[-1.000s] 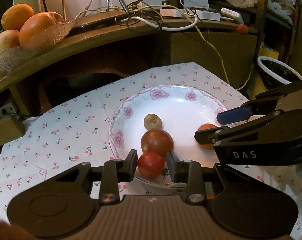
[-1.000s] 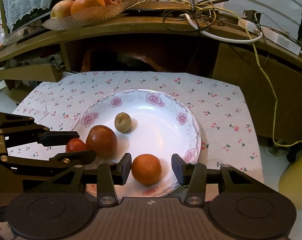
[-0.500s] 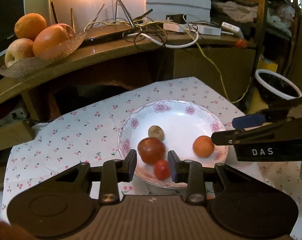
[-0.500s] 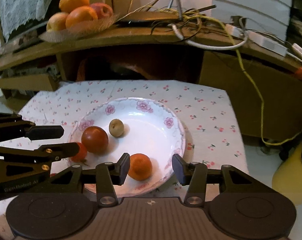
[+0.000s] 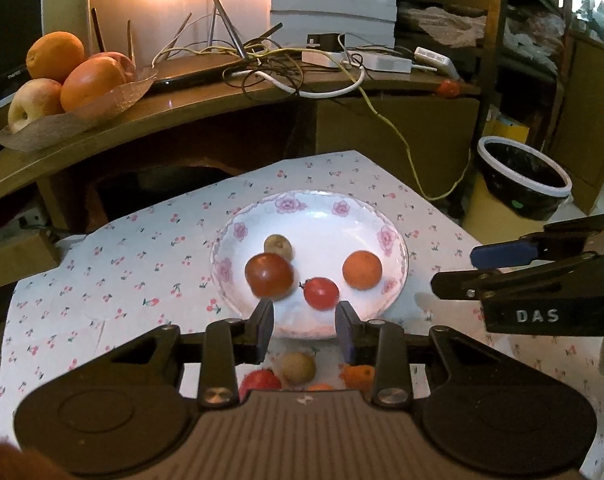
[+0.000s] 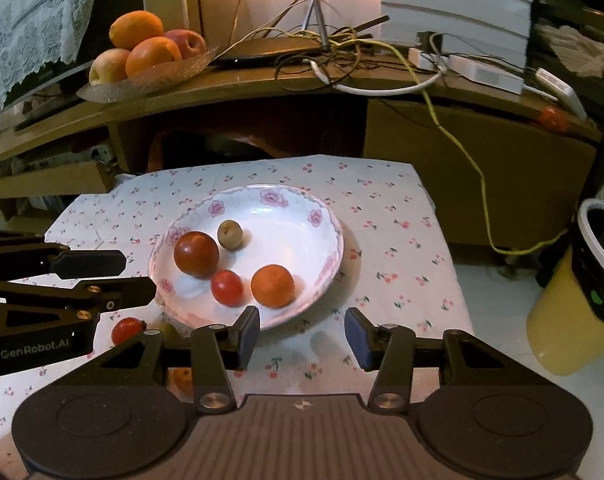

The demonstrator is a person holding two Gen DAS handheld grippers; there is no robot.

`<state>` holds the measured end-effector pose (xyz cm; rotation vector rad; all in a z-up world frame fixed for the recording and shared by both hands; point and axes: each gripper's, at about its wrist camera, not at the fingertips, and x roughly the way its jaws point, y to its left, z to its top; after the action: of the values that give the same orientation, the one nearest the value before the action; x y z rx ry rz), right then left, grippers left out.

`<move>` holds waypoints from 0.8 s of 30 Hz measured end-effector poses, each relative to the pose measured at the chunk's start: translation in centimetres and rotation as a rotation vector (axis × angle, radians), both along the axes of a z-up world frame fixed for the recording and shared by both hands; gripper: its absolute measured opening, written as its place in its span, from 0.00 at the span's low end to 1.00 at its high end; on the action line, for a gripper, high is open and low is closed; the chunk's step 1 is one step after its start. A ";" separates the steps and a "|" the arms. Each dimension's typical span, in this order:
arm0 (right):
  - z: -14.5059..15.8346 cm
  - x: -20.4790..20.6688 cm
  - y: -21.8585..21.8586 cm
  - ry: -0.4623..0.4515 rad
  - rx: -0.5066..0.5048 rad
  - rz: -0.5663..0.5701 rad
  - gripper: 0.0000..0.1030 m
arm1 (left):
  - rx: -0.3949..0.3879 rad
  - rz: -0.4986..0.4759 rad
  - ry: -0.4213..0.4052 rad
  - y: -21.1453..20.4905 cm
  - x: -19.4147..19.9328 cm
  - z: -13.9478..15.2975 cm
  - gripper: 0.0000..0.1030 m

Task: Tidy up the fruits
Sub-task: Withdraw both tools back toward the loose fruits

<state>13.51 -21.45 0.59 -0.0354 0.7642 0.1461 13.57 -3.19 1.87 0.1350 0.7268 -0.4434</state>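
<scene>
A white floral plate (image 5: 394, 240) (image 6: 326, 224) holds a small red tomato (image 5: 321, 293) (image 6: 227, 287), a large dark red tomato (image 5: 269, 274) (image 6: 196, 254), an orange fruit (image 5: 362, 270) (image 6: 272, 285) and a small brown-green fruit (image 5: 278, 246) (image 6: 229, 234). My left gripper (image 5: 305, 331) is open and empty, just short of the plate's near rim. My right gripper (image 6: 302, 336) is open and empty, near the plate's front right. Loose fruits lie on the cloth before the plate: a red one (image 5: 260, 382) (image 6: 127, 329), a brown one (image 5: 298, 367) and an orange one (image 5: 358, 376).
The cherry-print cloth (image 5: 114, 276) covers a low table. Behind it a wooden shelf (image 6: 262, 88) carries a glass dish of large fruit (image 5: 74, 80) (image 6: 150, 60) and tangled cables (image 5: 302, 72). A dark bin (image 5: 522, 176) on a yellow base (image 6: 562, 320) stands at the right.
Both grippers have pulled back from the plate. The left one let go of the small red tomato, which now lies on the plate; the right one left the orange fruit there.
</scene>
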 end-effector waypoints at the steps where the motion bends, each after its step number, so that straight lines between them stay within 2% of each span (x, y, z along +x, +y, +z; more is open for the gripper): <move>1: 0.1 -0.4 0.0 -0.001 0.004 -0.004 0.47 | 0.005 0.003 0.000 0.2 -0.4 0.0 0.38; 11: -0.2 -3.4 0.9 0.010 0.016 0.046 0.47 | 0.022 0.042 0.008 2.6 -3.1 0.1 0.38; 24: -2.3 -2.9 3.4 0.073 -0.004 0.145 0.47 | 0.090 -0.025 0.073 2.2 -3.9 -2.5 0.38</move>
<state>10.61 -18.04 -1.68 -0.0898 0.8348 0.2846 9.70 -0.99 -0.60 0.2134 0.8175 -0.4414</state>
